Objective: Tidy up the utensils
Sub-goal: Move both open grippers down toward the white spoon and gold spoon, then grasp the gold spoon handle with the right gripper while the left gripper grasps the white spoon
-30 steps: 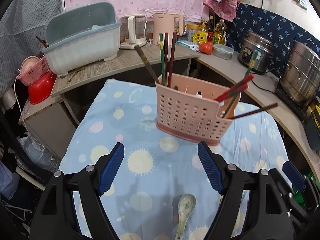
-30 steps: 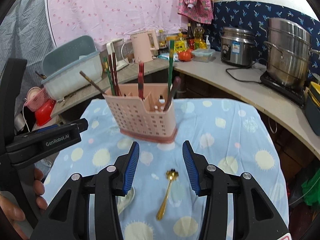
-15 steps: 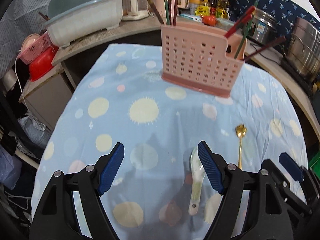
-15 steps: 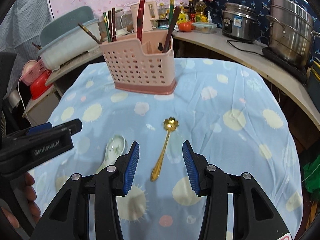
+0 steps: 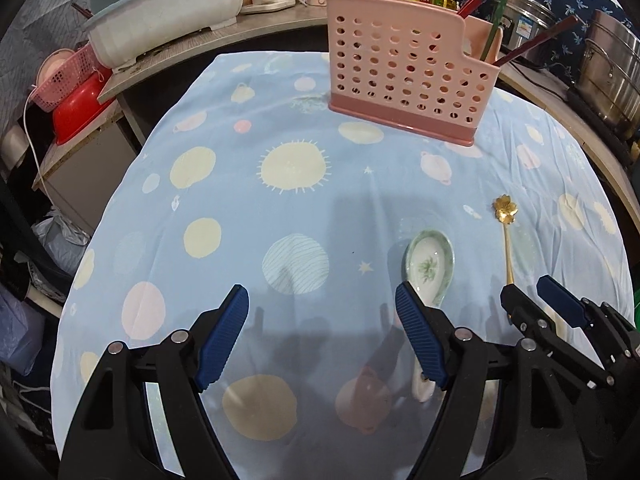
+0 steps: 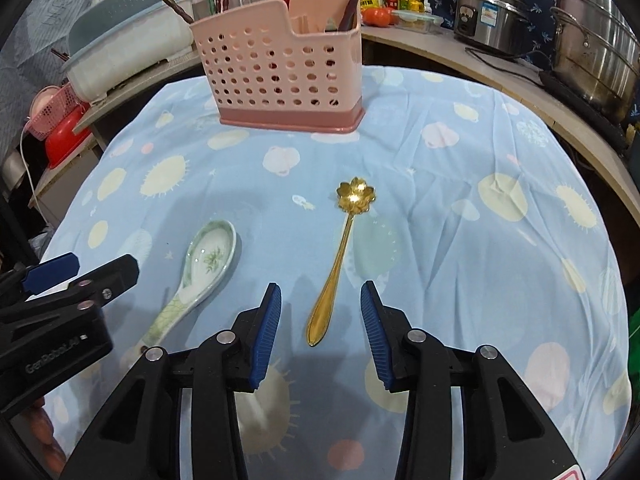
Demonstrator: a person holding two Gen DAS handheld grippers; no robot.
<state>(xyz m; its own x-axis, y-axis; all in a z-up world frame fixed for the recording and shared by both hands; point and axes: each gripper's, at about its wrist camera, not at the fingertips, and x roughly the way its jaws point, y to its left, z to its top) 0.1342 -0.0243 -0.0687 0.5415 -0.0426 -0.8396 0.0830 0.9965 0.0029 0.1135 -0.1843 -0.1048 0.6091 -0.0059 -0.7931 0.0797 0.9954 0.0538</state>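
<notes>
A pink perforated utensil caddy (image 5: 404, 76) (image 6: 280, 68) holding several chopsticks stands at the far side of the blue tablecloth. A white ceramic soup spoon (image 5: 429, 268) (image 6: 204, 264) and a gold flower-bowl spoon (image 5: 506, 232) (image 6: 340, 252) lie on the cloth side by side. My left gripper (image 5: 322, 312) is open and empty, its right finger beside the ceramic spoon's handle. My right gripper (image 6: 320, 304) is open and empty, with the gold spoon's handle end lying between its fingers; it also shows in the left wrist view (image 5: 540, 300).
A grey-lidded dish rack (image 5: 160, 4), kettles and bottles stand on the counter behind. Steel pots (image 6: 592, 32) and a rice cooker (image 6: 488, 16) sit on the right counter. A red basin (image 5: 76, 108) and pink basket sit at the left.
Both grippers have dropped lower toward the table and tilted down. The spoons now lie closer, the gold spoon's handle between my right fingers. Nothing was grasped.
</notes>
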